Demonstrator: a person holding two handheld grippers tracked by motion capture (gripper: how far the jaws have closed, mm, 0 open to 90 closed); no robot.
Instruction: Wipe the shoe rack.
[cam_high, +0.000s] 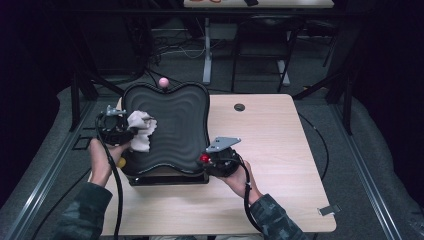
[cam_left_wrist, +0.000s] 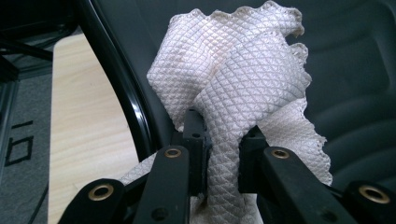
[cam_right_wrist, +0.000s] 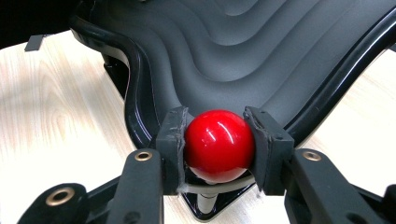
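A person works at a wooden table (cam_high: 280, 150) with a gripper in each hand, both set against a black, wave-ribbed tray (cam_high: 175, 125) that serves as the landmark here. The left gripper (cam_high: 131, 131) is clenched on a cream quilted cloth (cam_high: 141, 129), its jaws pinching a bunched fold; in the left gripper view the cloth (cam_left_wrist: 238, 84) rises straight out from between the jaws, its long axis running along the gripper's own line, and fans out over the tray's dark ribbed face (cam_left_wrist: 364, 93) just inside the tray's left rim. The right gripper (cam_high: 206, 161) grasps a glossy red ball (cam_high: 204, 158) at the tray's near right corner; in the right gripper view the ball (cam_right_wrist: 219, 144) sits squarely between the two pads on a short stem, with the tray's ribs (cam_right_wrist: 261, 51) spreading away beyond it. A pink ball (cam_high: 163, 81) stands at the tray's far edge, well apart from both grippers.
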